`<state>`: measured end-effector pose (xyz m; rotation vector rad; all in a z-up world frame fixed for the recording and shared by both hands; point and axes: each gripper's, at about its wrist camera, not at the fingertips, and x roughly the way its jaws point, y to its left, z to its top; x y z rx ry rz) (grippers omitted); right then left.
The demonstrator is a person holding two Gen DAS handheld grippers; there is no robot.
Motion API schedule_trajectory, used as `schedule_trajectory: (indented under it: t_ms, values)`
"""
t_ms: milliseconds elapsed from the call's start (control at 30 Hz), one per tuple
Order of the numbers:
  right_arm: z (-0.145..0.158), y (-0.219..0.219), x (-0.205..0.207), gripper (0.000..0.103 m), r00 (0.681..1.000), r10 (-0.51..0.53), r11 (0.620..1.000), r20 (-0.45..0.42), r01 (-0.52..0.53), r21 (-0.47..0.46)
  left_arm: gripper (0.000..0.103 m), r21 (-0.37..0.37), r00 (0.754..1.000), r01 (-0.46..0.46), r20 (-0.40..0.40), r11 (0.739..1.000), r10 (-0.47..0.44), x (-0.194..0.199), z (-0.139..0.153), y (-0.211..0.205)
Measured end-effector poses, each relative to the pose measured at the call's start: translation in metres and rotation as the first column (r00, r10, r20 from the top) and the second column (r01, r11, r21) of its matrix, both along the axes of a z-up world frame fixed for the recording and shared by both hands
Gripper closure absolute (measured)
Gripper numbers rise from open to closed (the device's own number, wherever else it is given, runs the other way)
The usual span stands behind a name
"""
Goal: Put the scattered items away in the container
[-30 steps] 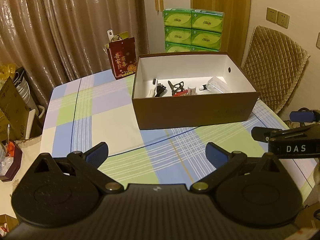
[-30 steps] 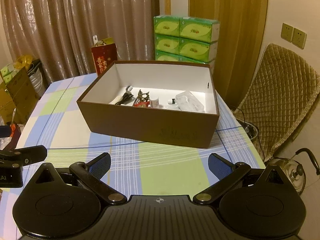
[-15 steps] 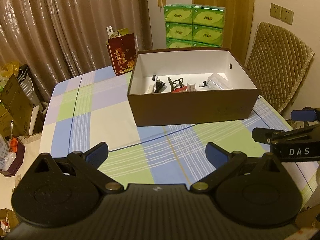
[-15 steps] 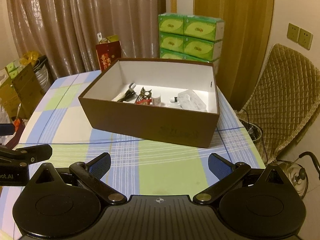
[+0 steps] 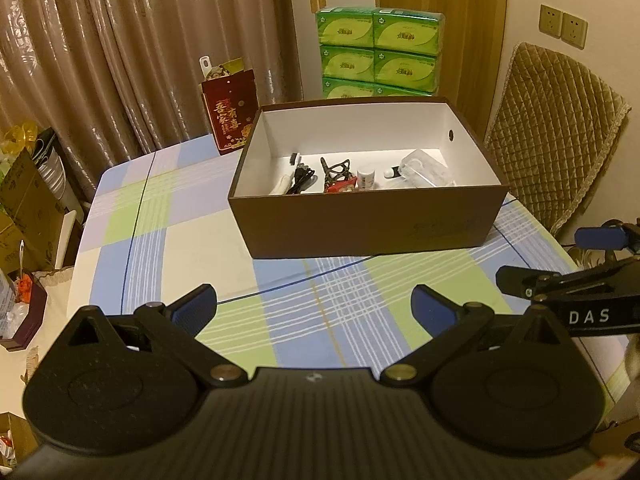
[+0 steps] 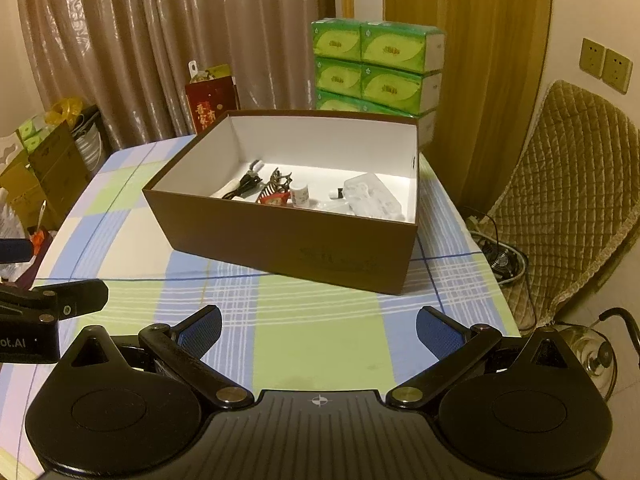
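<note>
- Left tongs: lower centre of the left wrist view, jaws spread wide, nothing between the blue pads; held above bare checked cloth.
- Right tongs: lower centre of the right wrist view, jaws likewise wide apart and holding nothing. One of its pads also shows at the right edge of the left wrist view.
- Bench: covered in a blue, green and cream checked cloth; no loose items seen on it in either view.
- Box: brown outside, white inside, open-topped; stands at frame centre in both views, beyond both tongs and well apart from them. In the right wrist view it sits turned, one corner nearer the camera.
- Contents, in a row along the box floor:
  - black cable, left;
  - dark hair clip, just right of the cable;
  - red packet, below the clip, partly hidden by the near wall;
  - small white bottle, upright;
  - clear plastic case, right end.
- Red gift bag: on the bench behind the box's left corner.
- Green tissue packs: stacked behind the box, upper centre.
- Quilted chair: right edge.
- Curtains: upper left.
</note>
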<state>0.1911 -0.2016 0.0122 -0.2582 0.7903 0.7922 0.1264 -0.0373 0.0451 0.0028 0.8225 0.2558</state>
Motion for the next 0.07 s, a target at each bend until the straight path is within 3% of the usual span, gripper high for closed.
schedule_trajectory:
  t_ms: [67]
  values:
    - [-0.0002,-0.0006,0.002,0.002,1.0,0.005,1.0,-0.001,-0.005,0.001,0.001,-0.002,1.0,-0.005,-0.002,1.0,0.005,0.0023,-0.0003,-0.001]
